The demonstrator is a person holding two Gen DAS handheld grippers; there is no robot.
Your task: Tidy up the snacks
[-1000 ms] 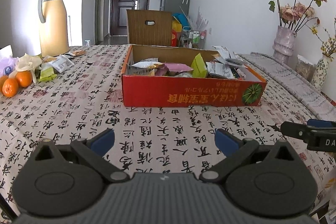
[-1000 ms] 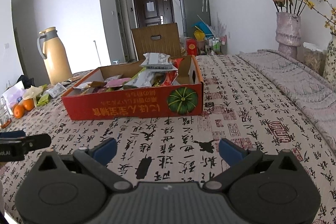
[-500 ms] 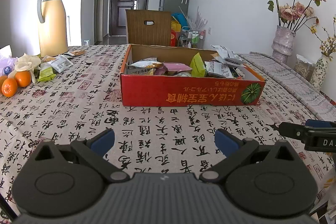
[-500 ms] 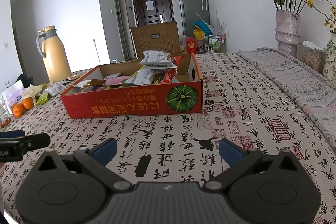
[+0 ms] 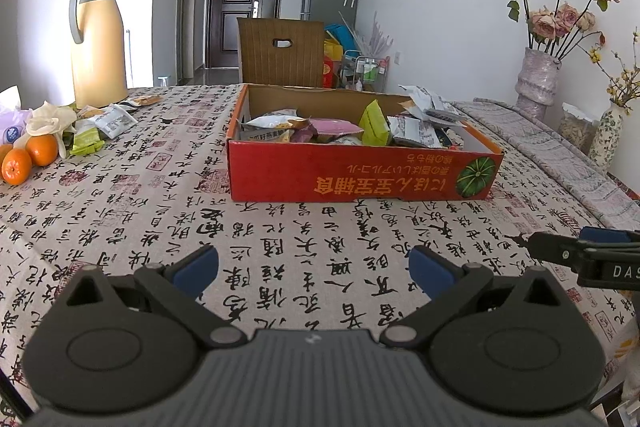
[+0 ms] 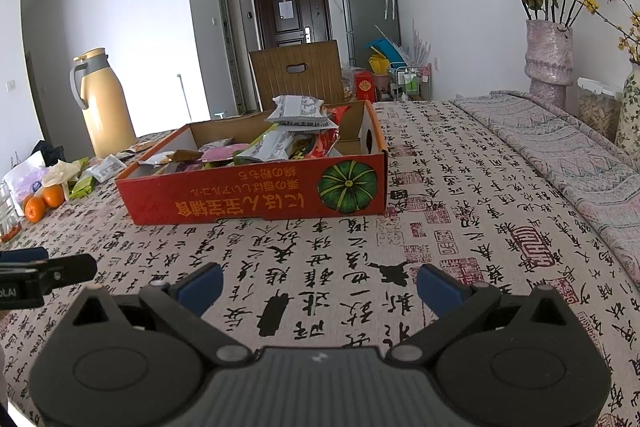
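A shallow red cardboard box (image 5: 360,179) (image 6: 256,199) with a pumpkin print stands mid-table, piled with several snack packets (image 5: 344,129) (image 6: 298,115). More loose packets (image 5: 110,121) (image 6: 86,183) lie at the far left by the oranges. My left gripper (image 5: 314,271) hovers open over the tablecloth, short of the box, nothing between its blue pads. My right gripper (image 6: 318,285) is likewise open and empty, in front of the box's right end. Each gripper's fingertip shows at the edge of the other's view.
A tan thermos jug (image 5: 98,43) (image 6: 106,99) stands far left. Oranges (image 5: 30,157) (image 6: 44,201) sit at the left edge. Vases with dried roses (image 5: 536,81) (image 6: 550,61) line the right wall side. A wooden chair back (image 5: 280,53) rises behind the box.
Both grippers have drawn back slightly from the box and stay open; nothing was picked up or moved.
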